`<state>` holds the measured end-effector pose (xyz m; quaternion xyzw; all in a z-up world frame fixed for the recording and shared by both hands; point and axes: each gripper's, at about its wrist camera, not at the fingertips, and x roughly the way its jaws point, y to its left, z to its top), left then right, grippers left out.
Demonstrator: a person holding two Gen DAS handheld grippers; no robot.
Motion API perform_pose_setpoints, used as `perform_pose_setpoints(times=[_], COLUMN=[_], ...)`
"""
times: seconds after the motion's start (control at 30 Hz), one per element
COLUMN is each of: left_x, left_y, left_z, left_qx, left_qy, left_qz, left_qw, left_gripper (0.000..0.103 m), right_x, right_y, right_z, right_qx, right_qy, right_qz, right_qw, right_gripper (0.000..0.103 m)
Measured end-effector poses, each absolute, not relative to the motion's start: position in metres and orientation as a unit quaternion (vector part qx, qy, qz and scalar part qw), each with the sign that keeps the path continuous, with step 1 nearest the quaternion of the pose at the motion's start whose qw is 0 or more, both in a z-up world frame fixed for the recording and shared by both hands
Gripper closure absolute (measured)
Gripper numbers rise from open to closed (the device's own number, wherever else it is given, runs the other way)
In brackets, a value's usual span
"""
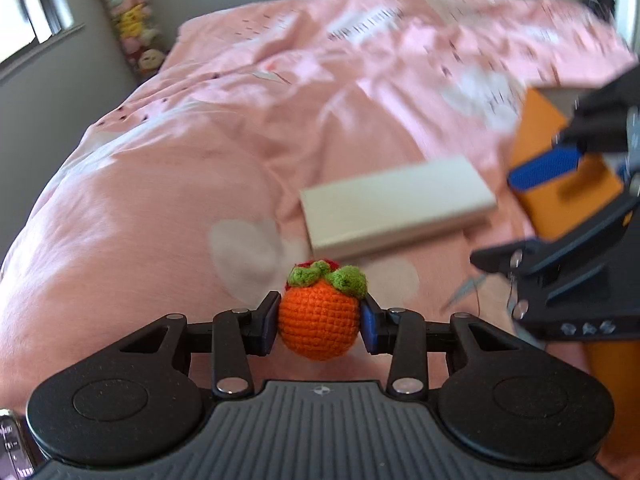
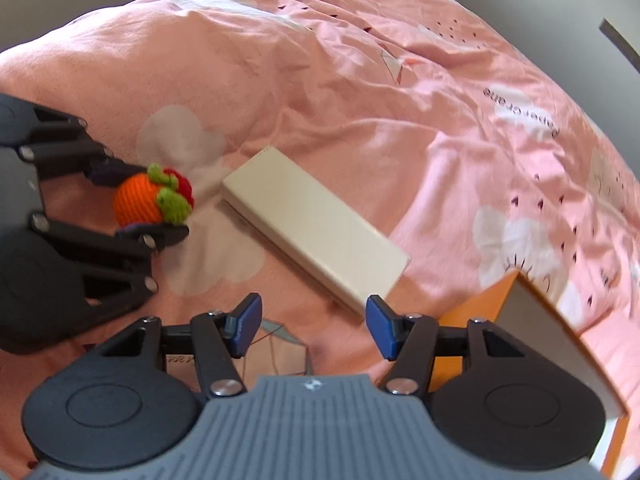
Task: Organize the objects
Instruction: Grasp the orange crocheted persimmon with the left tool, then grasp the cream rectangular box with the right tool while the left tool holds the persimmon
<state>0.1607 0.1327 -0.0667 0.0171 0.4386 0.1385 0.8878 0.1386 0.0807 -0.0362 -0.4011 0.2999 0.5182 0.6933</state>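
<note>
A crocheted orange fruit (image 1: 318,320) with green leaves and a red part behind sits between the pads of my left gripper (image 1: 320,314), which is shut on it just above the pink duvet. The right wrist view shows the same fruit (image 2: 140,200) at the left, held in the left gripper (image 2: 146,204). A flat white box (image 1: 396,204) (image 2: 316,228) lies on the duvet beyond it. My right gripper (image 2: 312,326) is open and holds nothing, near that box's closest corner. An orange box (image 2: 480,308) (image 1: 540,140) stands beside its right finger.
The rumpled pink duvet (image 2: 360,100) covers the whole bed. A column of plush toys (image 1: 132,20) hangs in the far corner next to a window (image 1: 24,12). A grey wall runs behind the bed.
</note>
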Motion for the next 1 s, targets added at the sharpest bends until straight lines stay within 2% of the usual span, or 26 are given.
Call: perform_pose_setpoints(times=[0.07,0.23,0.53,0.83,0.97,1.0], left_x=[0.162,0.164,0.160,0.156,0.154,0.154], left_y=[0.142,0.157,0.161,0.161,0.162,0.163], left_z=[-0.061,-0.066,-0.069,-0.070,-0.071,-0.071], left_qx=[-0.015,-0.042,-0.055,-0.058,-0.061,-0.062], left_qy=[0.428,0.426,0.420,0.418,0.418,0.417], left_qz=[0.148,0.159,0.159,0.155,0.153,0.152], left_qw=[0.891,0.890,0.892,0.893,0.894,0.894], left_gripper=[0.058,0.058,0.058,0.057,0.057,0.057], right_x=[0.140,0.139,0.132,0.132,0.134,0.134], right_y=[0.088,0.114,0.149,0.166,0.171,0.171], right_z=[-0.035,-0.045,-0.075,-0.092,-0.096,-0.094], right_qx=[-0.415,-0.464,-0.536,-0.563,-0.562,-0.560], right_qy=[0.285,0.261,0.223,0.198,0.197,0.198], right_qz=[0.528,0.546,0.563,0.554,0.552,0.553], right_qw=[0.684,0.647,0.588,0.581,0.584,0.584], right_gripper=[0.037,0.037,0.038,0.034,0.036,0.040])
